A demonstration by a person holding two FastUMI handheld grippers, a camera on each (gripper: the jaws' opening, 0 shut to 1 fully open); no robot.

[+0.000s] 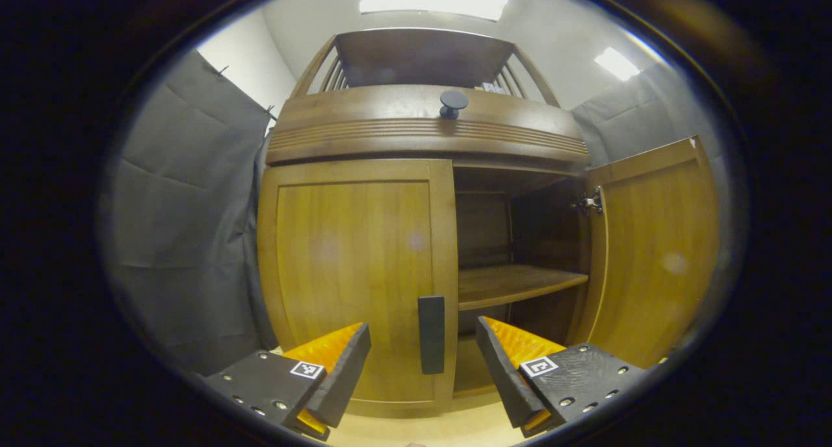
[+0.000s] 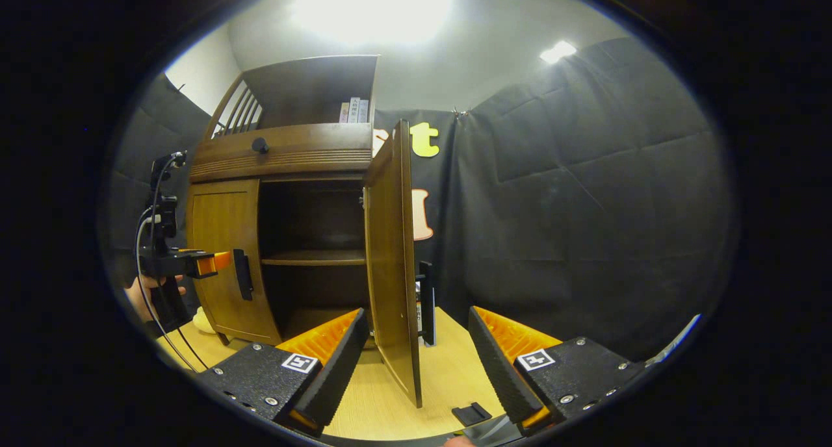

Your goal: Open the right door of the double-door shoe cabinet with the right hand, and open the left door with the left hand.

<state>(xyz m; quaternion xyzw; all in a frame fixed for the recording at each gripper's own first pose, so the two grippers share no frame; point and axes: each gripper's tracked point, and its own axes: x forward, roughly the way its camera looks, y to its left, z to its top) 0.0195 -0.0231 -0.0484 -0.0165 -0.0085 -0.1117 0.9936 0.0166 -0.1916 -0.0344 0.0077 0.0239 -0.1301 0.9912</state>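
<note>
The wooden shoe cabinet (image 1: 422,128) fills the left gripper view. Its left door (image 1: 354,271) is closed, with a dark vertical handle (image 1: 431,334) near its inner edge. The right door (image 1: 656,252) stands swung out, showing an inner shelf (image 1: 517,283). My left gripper (image 1: 422,369) is open, its fingers on either side of the handle and a little short of it. In the right gripper view the right door (image 2: 393,252) stands edge-on, its handle (image 2: 427,301) behind it. My right gripper (image 2: 416,362) is open, with the door's lower edge between its fingers, untouched. The left gripper (image 2: 214,262) sits by the left door's handle (image 2: 243,273).
Dark cloth walls (image 1: 188,239) stand on both sides of the cabinet. A round knob (image 1: 452,102) sits on the drawer front above the doors. The cabinet stands on a light wooden floor (image 2: 448,369). A hand (image 2: 140,297) holds the left gripper.
</note>
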